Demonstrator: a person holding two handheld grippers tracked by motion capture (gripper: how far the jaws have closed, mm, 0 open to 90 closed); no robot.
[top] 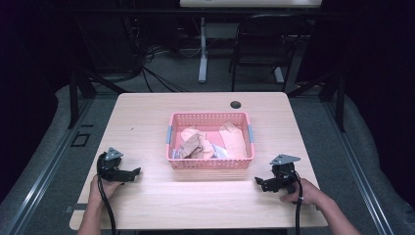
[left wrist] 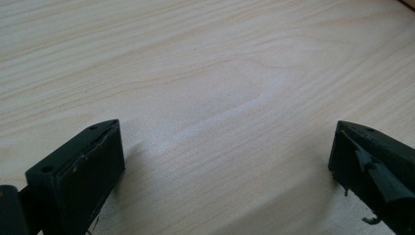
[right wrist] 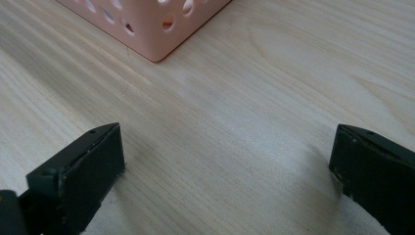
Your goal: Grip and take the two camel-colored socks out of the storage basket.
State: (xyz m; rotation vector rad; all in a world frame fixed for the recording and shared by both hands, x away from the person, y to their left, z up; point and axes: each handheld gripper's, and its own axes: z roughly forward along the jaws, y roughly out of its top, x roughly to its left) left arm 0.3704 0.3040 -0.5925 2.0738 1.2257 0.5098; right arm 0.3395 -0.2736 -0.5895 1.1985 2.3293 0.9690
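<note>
Nothing looks started yet: both the left gripper (top: 132, 172) and right gripper (top: 260, 183) rest spread and empty at the lower frame, while the socks (top: 208, 143) lie heaped in the pink basket (top: 210, 163) at centre.

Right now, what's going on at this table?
A person sits at the wooden table with a hand-held gripper in each hand. The left hand-held gripper and the right hand-held gripper both rest low on the table near its front edge, jaws wide open with nothing between them. Between them, farther back, stands a pink basket holding crumpled beige and pale cloth pieces. Neither gripper touches the basket or the cloth; nothing has been picked up yet.
</note>
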